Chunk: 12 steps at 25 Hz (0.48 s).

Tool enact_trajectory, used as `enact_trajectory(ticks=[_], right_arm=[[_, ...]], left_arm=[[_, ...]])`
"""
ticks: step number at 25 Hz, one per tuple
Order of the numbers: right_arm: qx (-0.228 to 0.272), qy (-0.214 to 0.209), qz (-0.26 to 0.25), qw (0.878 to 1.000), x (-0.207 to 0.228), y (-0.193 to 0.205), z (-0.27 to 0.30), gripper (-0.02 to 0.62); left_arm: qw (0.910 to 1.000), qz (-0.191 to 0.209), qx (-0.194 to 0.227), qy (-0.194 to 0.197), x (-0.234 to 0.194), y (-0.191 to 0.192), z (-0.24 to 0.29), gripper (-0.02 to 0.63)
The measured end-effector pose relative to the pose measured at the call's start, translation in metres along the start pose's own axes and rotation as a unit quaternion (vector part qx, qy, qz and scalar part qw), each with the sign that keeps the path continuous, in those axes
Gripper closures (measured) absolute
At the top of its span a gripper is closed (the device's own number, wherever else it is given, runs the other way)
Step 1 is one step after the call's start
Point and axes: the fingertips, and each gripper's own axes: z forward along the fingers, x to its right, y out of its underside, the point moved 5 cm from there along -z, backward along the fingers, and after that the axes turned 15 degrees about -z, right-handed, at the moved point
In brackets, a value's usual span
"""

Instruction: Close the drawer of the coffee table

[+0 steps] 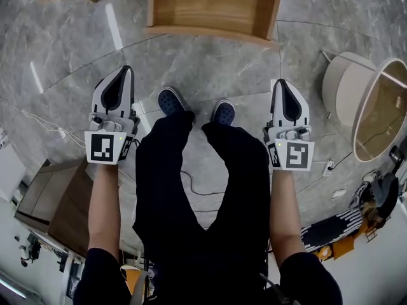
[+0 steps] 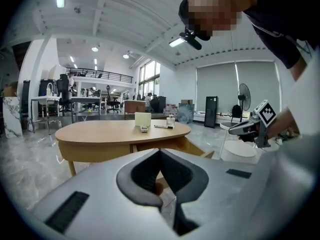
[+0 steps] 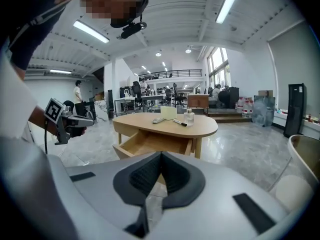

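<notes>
Though open, drawer [image 1: 213, 5] above marble floor [image 1: 76, 49]

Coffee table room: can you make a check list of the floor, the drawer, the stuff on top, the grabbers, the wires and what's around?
Surface: shiny grey marble floor.
Job's things: coffee table; its drawer is pulled out and looks empty.
Clutter: on the table, a white box, a bottle, a marker and a remote.
Grippers: left gripper and right gripper are both shut, hold nothing, and are well short of the drawer.
Cables: a thin cable lies on the floor behind the person's feet.
Surroundings: round white tub, wooden cabinet; desks and chairs far off.
</notes>
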Motion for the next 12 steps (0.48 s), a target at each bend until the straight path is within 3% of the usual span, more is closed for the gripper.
enact_trajectory(ticks=[5,12], right_arm=[[0.003,0.001,-0.015,1.0,-0.004,0.036,0.023,0.57],[0.016,-0.004,-0.038,0.999,-0.004,0.071,0.063,0.569]], left_arm=[[0.9997,0.002,0.024,-0.004,-0.033,0.013,0.014,0.583],[0.9963,0.008,0.085,0.006,-0.051,0.0,0.045,0.582]])
